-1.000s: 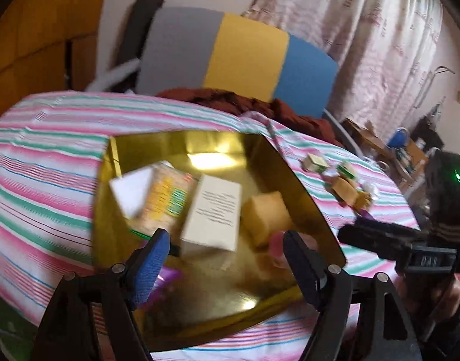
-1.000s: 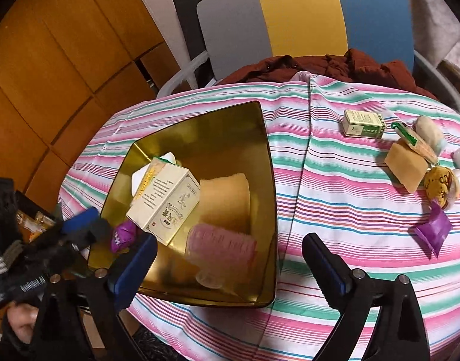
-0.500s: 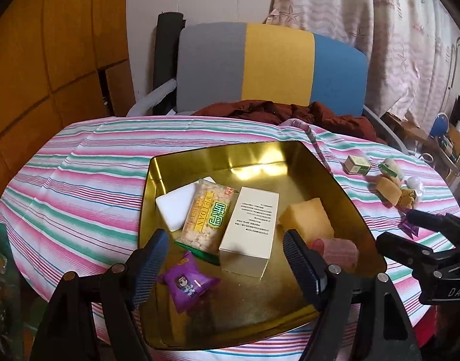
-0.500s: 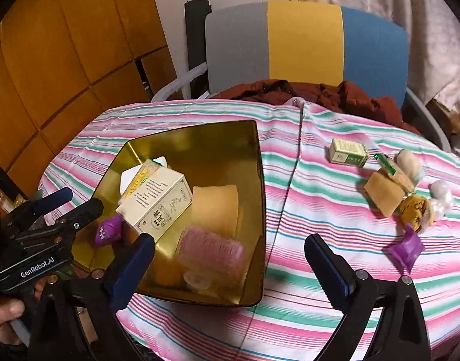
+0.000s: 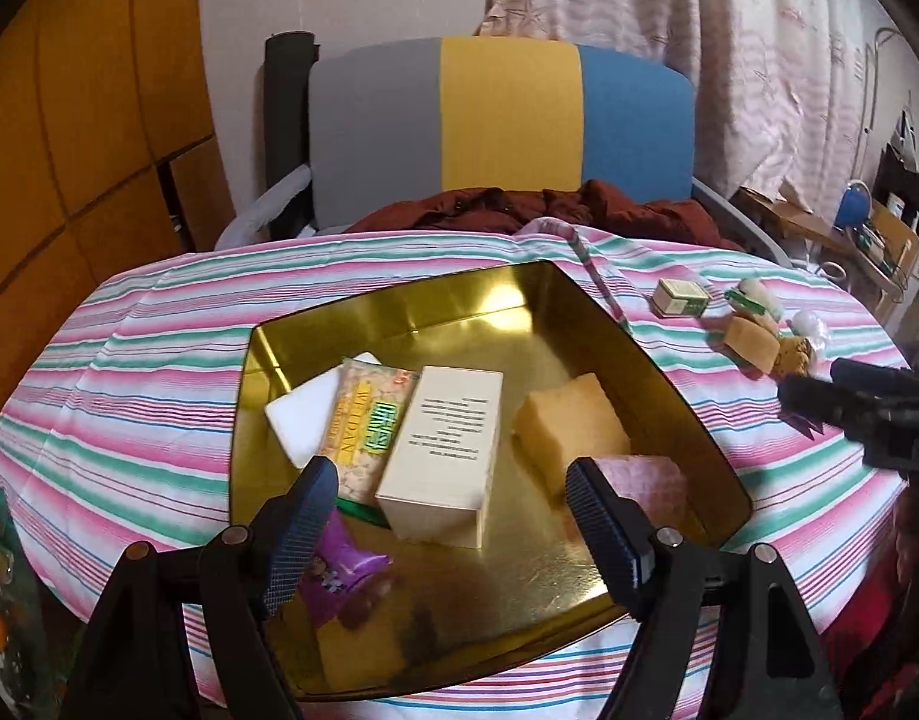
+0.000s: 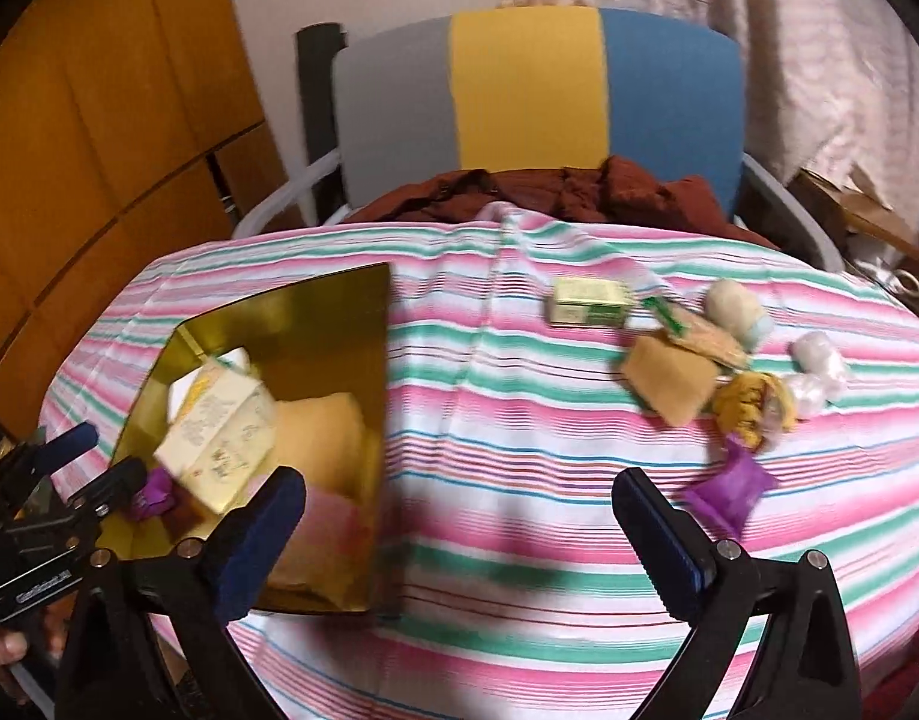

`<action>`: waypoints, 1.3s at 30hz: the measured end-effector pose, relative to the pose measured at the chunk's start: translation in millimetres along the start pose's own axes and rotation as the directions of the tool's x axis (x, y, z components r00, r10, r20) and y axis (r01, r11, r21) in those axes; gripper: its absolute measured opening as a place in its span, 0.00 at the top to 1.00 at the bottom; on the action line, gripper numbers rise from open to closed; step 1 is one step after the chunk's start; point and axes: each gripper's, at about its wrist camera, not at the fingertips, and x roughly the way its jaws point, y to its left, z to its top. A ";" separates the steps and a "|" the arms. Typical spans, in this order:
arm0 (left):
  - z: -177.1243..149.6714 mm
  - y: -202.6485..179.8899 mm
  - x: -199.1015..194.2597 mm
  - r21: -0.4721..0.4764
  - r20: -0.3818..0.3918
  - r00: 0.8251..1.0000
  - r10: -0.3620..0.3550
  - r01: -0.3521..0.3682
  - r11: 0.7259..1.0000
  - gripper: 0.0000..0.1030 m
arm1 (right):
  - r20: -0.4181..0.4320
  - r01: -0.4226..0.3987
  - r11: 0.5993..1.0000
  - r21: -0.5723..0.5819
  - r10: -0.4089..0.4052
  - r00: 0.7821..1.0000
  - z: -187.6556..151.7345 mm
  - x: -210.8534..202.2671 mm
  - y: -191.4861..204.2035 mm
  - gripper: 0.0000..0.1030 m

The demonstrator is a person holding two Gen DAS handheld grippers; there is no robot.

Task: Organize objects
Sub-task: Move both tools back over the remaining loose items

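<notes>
Gold tray (image 5: 399, 312) sits left on your striped table (image 5: 129, 420), holding a white pad (image 5: 297, 420), snack packet (image 5: 369, 420), cream box (image 5: 447, 450), yellow sponge (image 5: 570, 429), pink roller (image 5: 645, 480) and purple wrapper (image 5: 339, 576). Your left gripper (image 5: 450, 522) hovers wide and empty over it. Right gripper (image 6: 459, 531) also wide, empty, above bare cloth. Farther right: green box (image 6: 588, 300), tan sponge (image 6: 669, 384), purple sachet (image 6: 729, 489).

Striped-cloth table (image 6: 519, 420) with gold tray (image 5: 399, 312), small box (image 6: 588, 302), loose snacks (image 6: 753, 402).
</notes>
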 end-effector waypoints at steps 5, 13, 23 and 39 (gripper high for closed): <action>2.5 -5.3 2.3 0.011 0.001 0.998 -0.058 0.058 0.998 0.22 | -0.017 0.046 0.995 0.088 -0.044 0.999 4.0 -1.6 -41.6 0.00; 8.8 -10.7 7.7 0.005 -0.021 0.992 -0.127 0.127 0.992 0.23 | -0.003 0.121 0.968 0.222 -0.124 0.992 19.8 -8.3 -114.4 0.00; 26.4 -35.0 14.0 0.058 -0.042 0.985 -0.169 0.172 0.983 0.24 | 0.028 0.160 0.862 0.480 -0.198 0.980 21.8 -4.0 -219.6 0.00; 63.8 -142.5 53.5 0.250 -0.135 0.949 -0.286 0.312 0.917 0.24 | -0.121 0.114 0.713 0.692 -0.041 0.992 -7.4 24.5 -269.7 0.00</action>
